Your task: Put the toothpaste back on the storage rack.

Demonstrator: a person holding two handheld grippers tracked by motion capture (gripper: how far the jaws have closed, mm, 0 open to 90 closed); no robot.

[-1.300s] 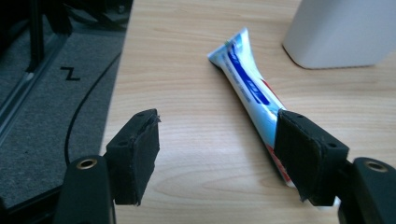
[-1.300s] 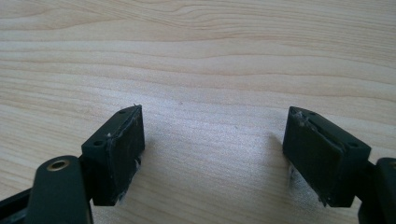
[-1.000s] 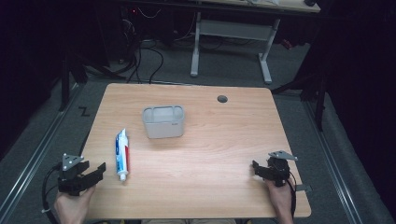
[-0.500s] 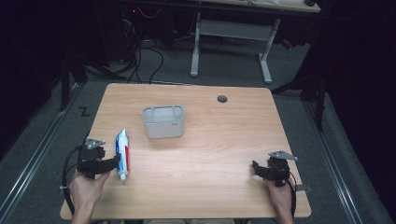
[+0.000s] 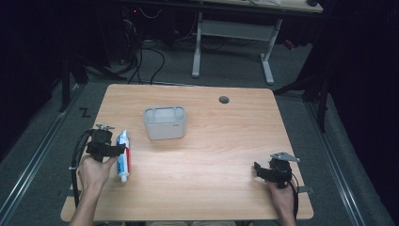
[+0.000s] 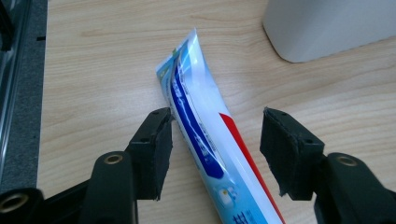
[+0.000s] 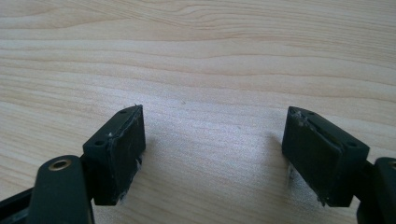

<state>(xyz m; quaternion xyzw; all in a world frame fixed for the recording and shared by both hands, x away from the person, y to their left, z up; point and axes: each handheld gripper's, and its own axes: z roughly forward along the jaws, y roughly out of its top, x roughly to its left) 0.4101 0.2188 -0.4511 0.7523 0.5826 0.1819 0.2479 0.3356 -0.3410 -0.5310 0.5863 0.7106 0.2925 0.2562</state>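
Toothpaste tube [image 6: 210,140] between left gripper [image 6: 215,149] closing jaws, seemingly ungripped

The right gripper [image 7: 212,154] stood with both black jaws spread wide apart, nothing between them. Beneath lay the bare light wooden table [image 7: 210,65], its grain running across the frame.

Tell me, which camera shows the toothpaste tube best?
The left gripper view: the tube lies close up between the left gripper's closing jaws, its left pad at the tube's edge, a gap on the right. The high view shows the tube small, whole, beside that gripper. The right gripper view looks at bare table.
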